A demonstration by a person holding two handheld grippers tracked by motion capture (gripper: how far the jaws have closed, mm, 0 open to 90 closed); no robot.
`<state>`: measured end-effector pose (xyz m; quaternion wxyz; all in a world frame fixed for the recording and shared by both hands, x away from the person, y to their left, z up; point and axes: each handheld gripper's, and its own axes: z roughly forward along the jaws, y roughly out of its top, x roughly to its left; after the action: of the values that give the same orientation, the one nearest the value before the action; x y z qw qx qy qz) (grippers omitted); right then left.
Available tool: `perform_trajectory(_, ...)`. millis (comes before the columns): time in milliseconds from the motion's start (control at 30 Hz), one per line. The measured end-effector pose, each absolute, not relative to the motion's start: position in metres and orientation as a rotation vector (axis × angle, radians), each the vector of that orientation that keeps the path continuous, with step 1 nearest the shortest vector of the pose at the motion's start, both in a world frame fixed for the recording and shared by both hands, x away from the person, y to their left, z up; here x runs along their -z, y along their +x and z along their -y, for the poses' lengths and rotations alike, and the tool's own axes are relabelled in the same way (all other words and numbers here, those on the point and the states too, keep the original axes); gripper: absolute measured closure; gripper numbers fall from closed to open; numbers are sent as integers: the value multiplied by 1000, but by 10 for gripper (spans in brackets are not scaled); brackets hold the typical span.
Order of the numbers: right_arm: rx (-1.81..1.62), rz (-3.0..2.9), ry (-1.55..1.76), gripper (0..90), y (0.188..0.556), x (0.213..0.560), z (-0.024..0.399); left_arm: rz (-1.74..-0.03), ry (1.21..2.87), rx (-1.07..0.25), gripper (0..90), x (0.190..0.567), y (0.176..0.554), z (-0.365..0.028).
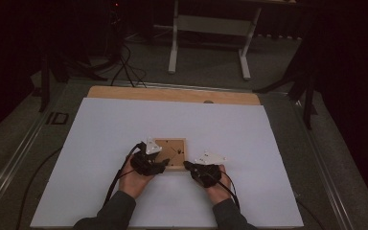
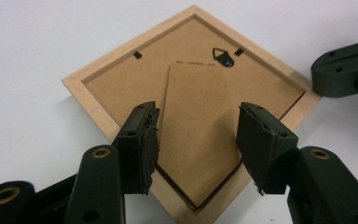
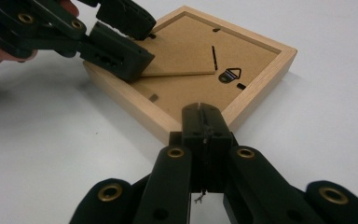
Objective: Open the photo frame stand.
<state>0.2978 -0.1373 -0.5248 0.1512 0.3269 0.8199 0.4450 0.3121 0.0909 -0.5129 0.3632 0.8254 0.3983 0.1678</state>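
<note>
A wide white sheet (image 1: 124,129) covers most of the pale wooden tabletop (image 1: 172,94), whose bare far edge shows as a tan strip, and dull metal rails (image 1: 9,158) run along the table's left and right sides. Beyond it, grey carpeted floor (image 1: 206,62) stretches back to a white-legged metal desk frame (image 1: 174,43), with black cables (image 1: 124,67) snaking across the carpet at the left and dark stand legs (image 1: 52,76) planted at both sides. The room is dim, the far wall and corners sinking into near blackness while the sheet catches what light there is.
</note>
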Motion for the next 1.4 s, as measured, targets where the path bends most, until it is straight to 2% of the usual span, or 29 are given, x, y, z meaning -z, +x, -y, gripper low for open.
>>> perform_trajectory(300,-1278,-2354,938,896,298,525,137,-1020,2135,-459,511,513,310,-88)
perform_trajectory(600,-1278,-2353,939,896,298,525,138,-985,2088,-528,512,493,306,-83)
perform_trajectory(1167,-1279,-2353,938,896,298,525,138,-1013,2009,-448,474,486,301,-99)
perform_trajectory(1300,-1279,-2352,940,896,298,525,138,-1027,1986,-433,499,485,296,-107)
perform_trajectory(1400,-1280,-2352,939,896,298,525,138,-1026,1976,-420,557,485,291,-112)
